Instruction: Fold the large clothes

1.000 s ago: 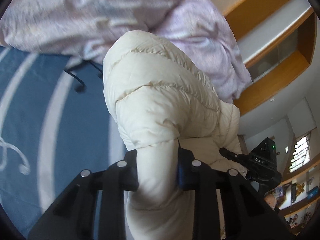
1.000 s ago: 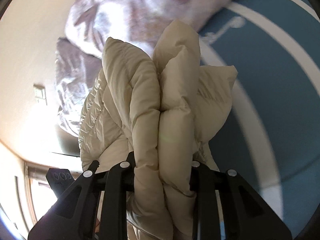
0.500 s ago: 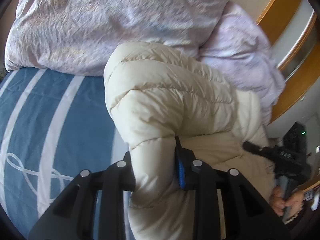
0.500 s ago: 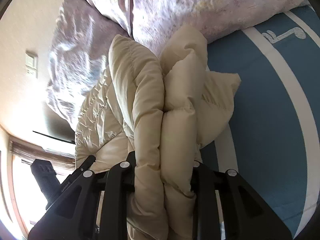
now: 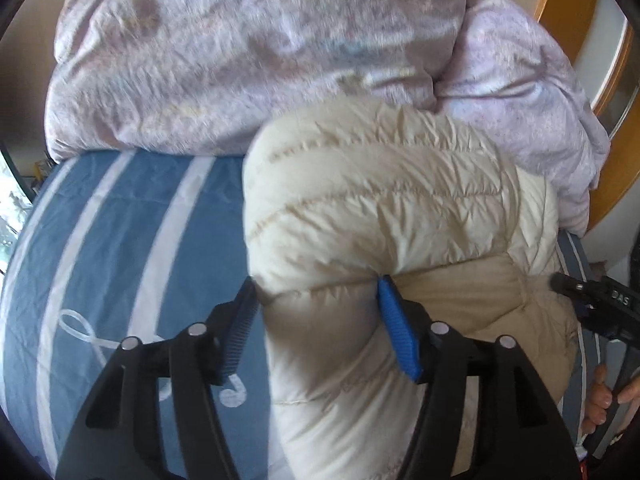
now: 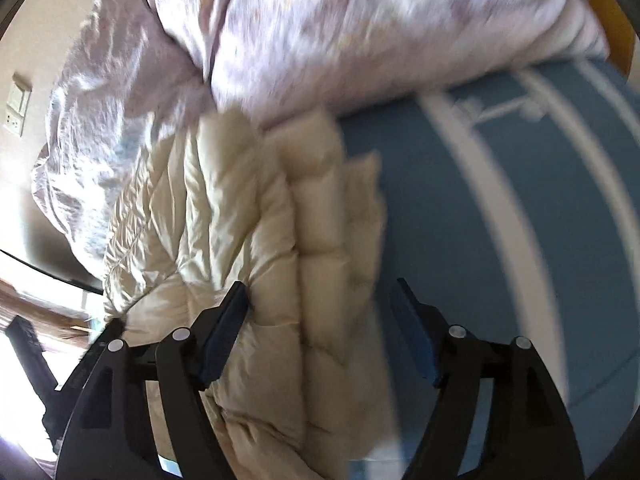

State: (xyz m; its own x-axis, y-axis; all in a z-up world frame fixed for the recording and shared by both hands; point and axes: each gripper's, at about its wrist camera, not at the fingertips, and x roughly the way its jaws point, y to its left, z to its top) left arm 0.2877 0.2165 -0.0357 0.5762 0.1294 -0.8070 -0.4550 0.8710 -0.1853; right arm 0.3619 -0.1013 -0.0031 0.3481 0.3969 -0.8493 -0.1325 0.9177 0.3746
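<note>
The left claw (image 5: pixel 318 312) is opening, its blue pads spreading off the cream jacket (image 5: pixel 384 208), a puffy fold of which still bulges between the jaws and brushes both. The right claw (image 6: pixel 320 320) is opening too, wide; the jacket's stacked edge sits between its jaws against the left pad, clear of the right. The jacket lies bunched on the blue striped bed (image 5: pixel 120 248), against a lilac duvet (image 5: pixel 248 48).
</note>
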